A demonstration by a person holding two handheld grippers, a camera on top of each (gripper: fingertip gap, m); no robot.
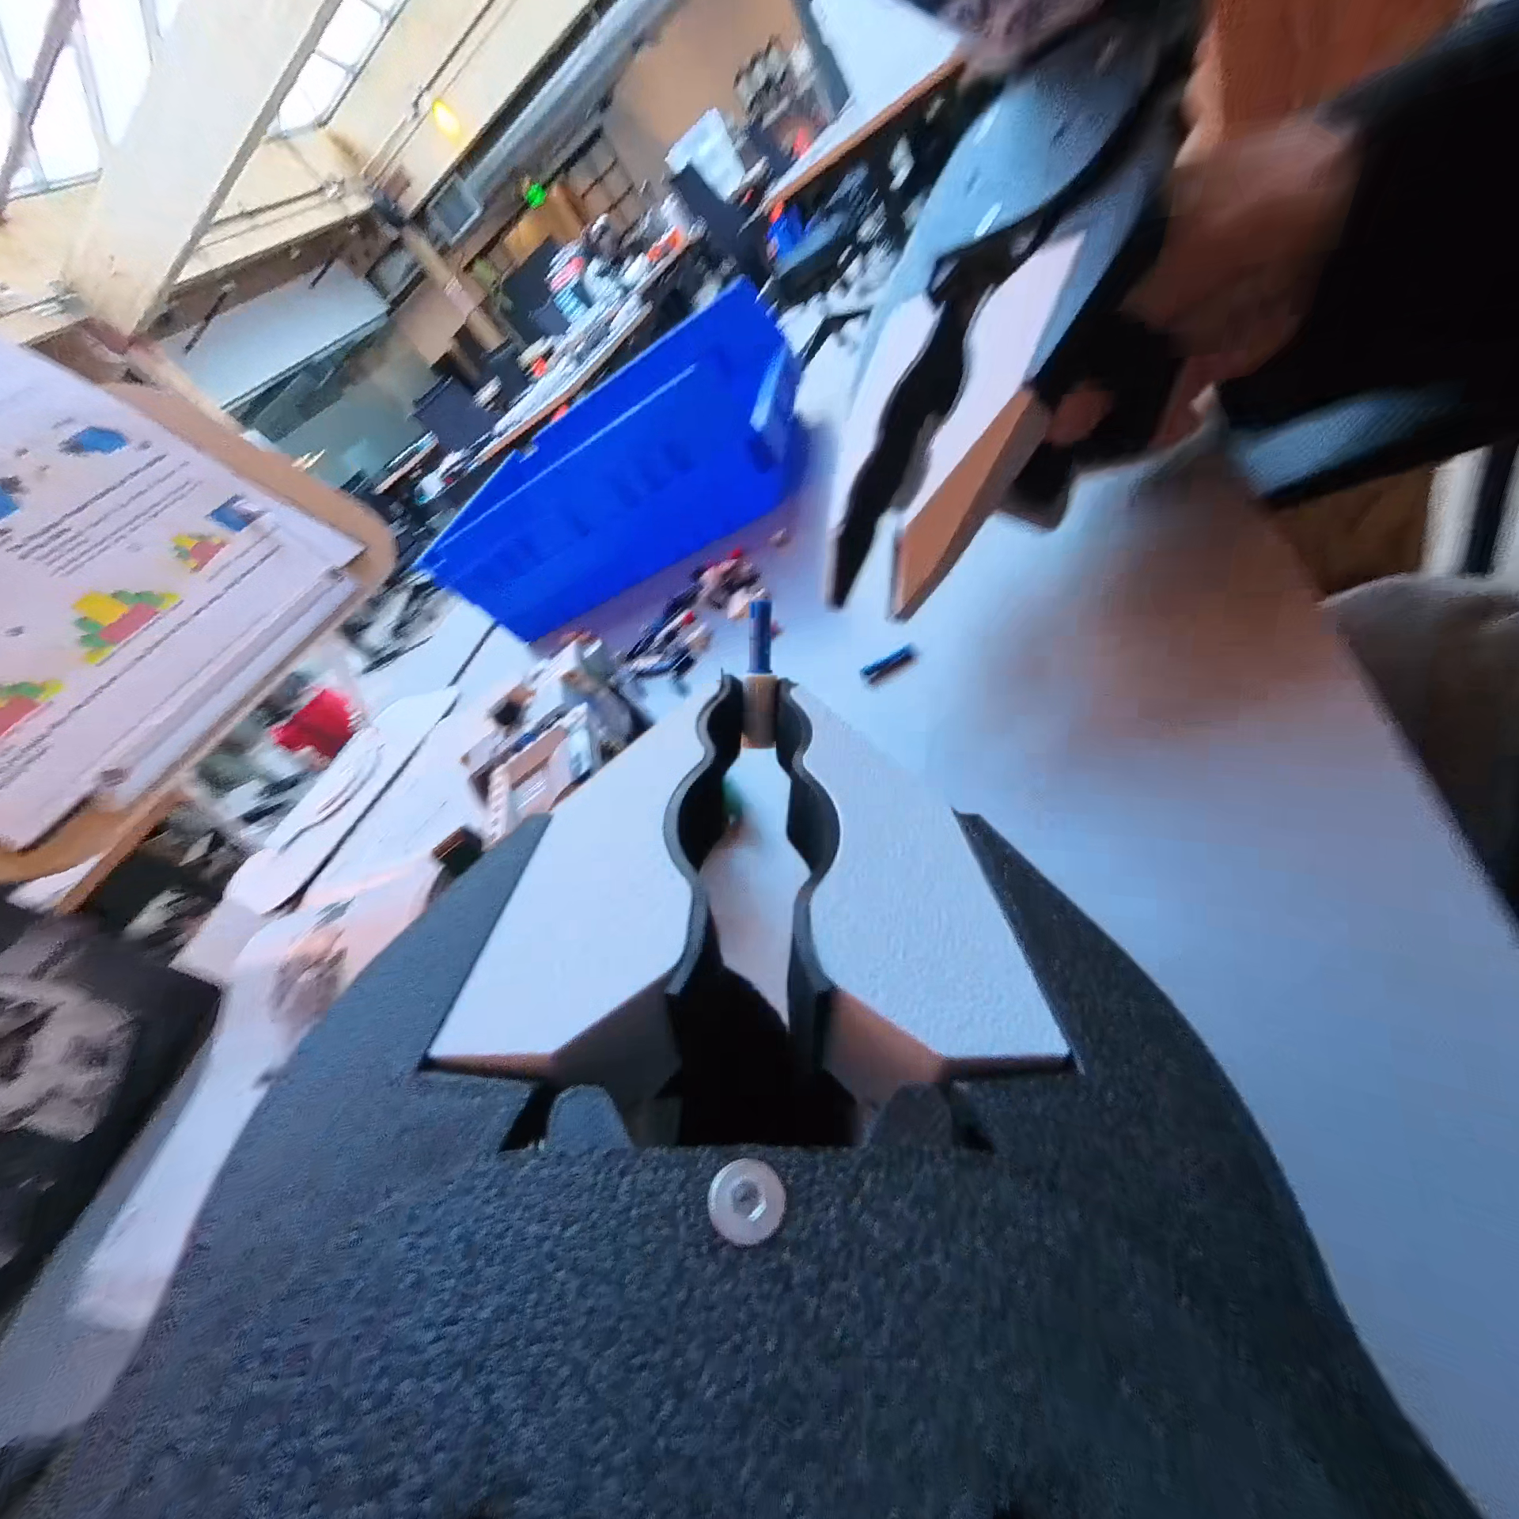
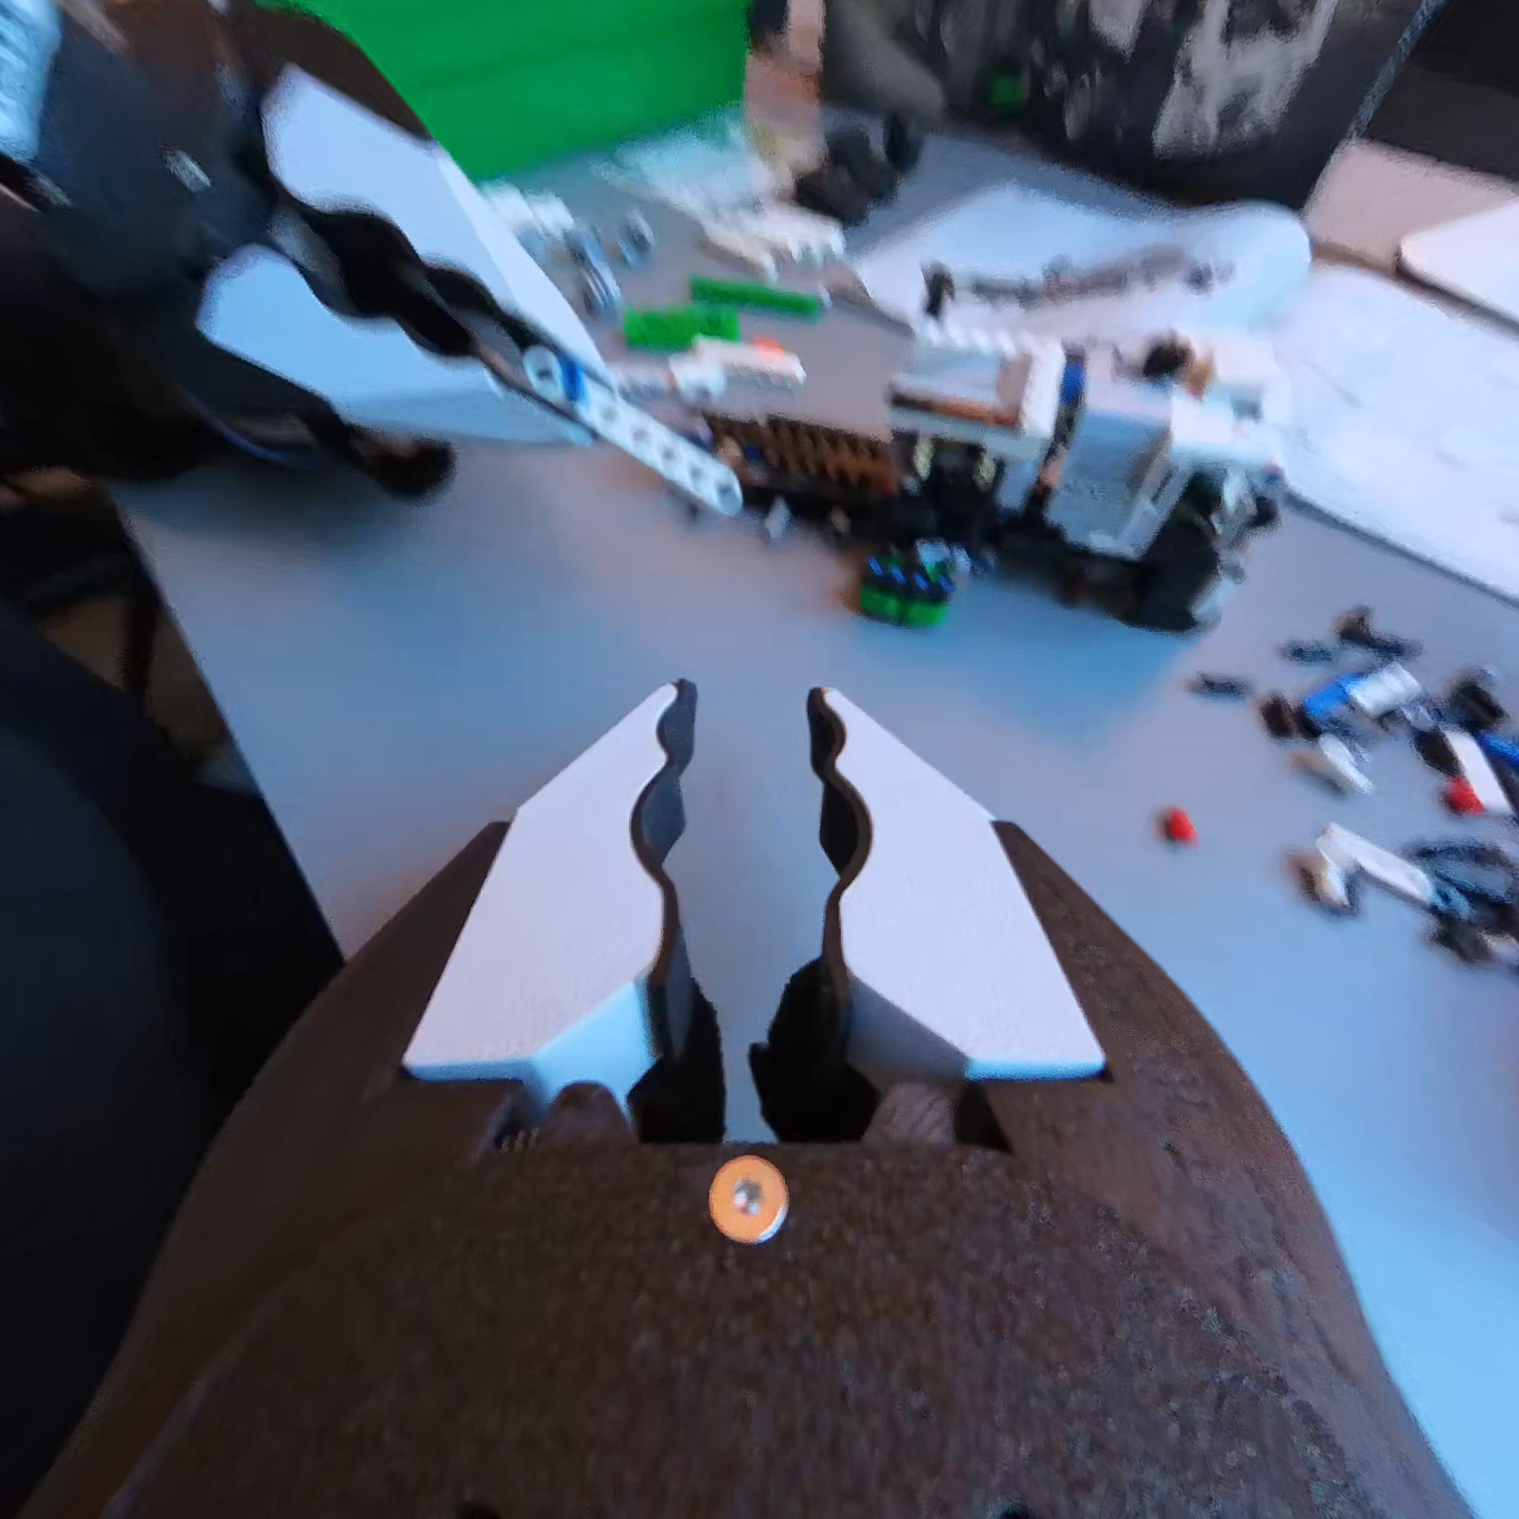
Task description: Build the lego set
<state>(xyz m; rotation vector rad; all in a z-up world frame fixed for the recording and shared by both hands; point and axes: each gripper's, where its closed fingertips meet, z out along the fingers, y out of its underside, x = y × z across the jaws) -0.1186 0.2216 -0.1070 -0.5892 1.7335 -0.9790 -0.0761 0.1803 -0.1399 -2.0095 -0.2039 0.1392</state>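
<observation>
My left gripper is shut on a white Lego beam with holes, held above the table. A blue pin sits in the beam at the fingertips. In the left wrist view the beam shows end-on with the blue pin sticking out. The left gripper also shows at the upper left of the right wrist view. My right gripper is open and empty over the bare table. It also shows in the left wrist view, held by a hand. A partly built white Lego truck stands beyond.
A small green and blue assembly lies before the truck. Loose parts are scattered at the right, green beams behind. A blue bin, an instruction booklet and a loose blue pin show in the left wrist view. Some 8 cm of space lies between my two pairs of fingers.
</observation>
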